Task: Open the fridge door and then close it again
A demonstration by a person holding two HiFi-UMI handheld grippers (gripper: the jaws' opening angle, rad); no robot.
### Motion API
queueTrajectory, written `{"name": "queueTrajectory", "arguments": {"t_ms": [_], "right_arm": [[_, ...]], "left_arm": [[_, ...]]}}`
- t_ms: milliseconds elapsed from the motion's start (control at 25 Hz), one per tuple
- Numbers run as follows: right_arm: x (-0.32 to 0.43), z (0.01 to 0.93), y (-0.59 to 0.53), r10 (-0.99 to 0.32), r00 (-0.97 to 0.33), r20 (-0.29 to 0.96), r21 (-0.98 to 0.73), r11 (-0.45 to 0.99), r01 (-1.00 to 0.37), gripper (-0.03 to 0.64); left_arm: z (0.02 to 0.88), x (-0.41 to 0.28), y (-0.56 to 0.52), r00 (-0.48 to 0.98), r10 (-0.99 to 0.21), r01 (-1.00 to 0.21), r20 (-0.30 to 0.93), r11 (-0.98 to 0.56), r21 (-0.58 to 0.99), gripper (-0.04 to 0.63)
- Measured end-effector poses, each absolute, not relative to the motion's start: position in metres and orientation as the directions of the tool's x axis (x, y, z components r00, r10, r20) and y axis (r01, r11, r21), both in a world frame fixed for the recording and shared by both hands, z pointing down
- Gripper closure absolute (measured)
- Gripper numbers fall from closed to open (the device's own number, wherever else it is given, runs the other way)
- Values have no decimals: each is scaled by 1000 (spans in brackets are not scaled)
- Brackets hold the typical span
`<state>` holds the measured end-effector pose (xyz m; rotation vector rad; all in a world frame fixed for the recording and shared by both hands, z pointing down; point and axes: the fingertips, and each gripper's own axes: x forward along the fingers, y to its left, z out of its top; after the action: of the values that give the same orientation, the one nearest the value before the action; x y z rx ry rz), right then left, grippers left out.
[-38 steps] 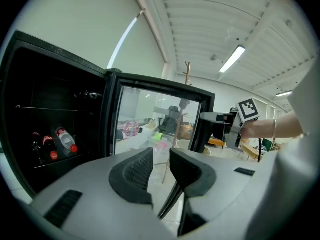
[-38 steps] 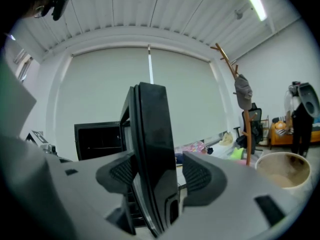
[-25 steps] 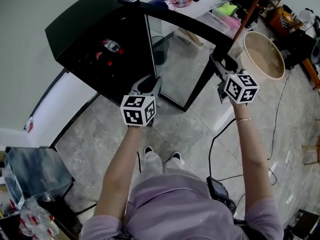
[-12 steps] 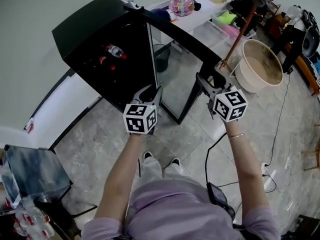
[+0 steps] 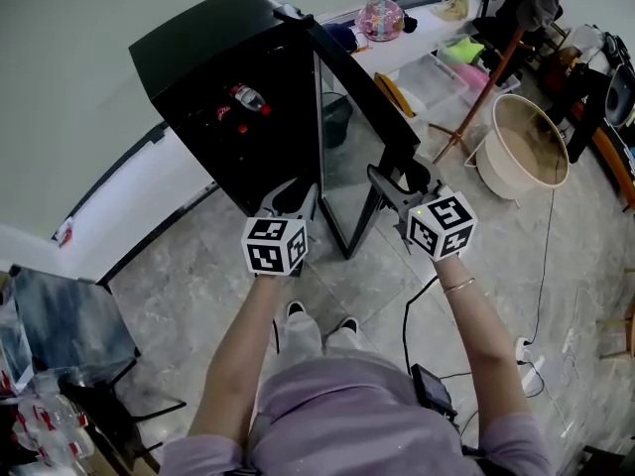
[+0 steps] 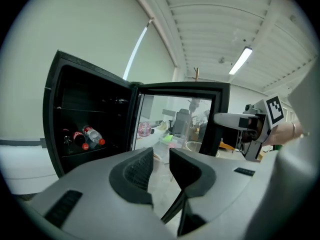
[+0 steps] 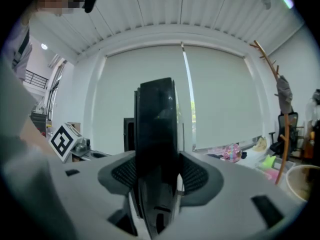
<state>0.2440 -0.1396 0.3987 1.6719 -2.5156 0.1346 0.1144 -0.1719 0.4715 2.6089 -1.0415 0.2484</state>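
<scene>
Two grippers, head view: fridge (image 5: 213,58) open, door (image 5: 342,132) swung out, right gripper (image 5: 389,181) at door's free edge, left gripper (image 5: 298,188) before the fridge. Left gripper view: jaws narrowly apart, empty. Right gripper view: jaws clamp door edge.

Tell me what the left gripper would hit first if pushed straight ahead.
Likely the glass of the open fridge door, near its hinge; nothing stands between it and the left gripper, though depth is unclear.
</scene>
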Motion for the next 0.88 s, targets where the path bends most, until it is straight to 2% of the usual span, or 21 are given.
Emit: {"name": "queueTrajectory", "arguments": {"t_ms": [520, 880], "right_arm": [[152, 397, -134, -808, -565, 166, -10, 572, -820, 344], [92, 397, -155, -773, -615, 156, 12, 624, -781, 316]], "left_arm": [[472, 64, -157, 684, -687, -730, 247, -636, 250, 495], [478, 23, -152, 647, -722, -762, 247, -599, 245, 476]]}}
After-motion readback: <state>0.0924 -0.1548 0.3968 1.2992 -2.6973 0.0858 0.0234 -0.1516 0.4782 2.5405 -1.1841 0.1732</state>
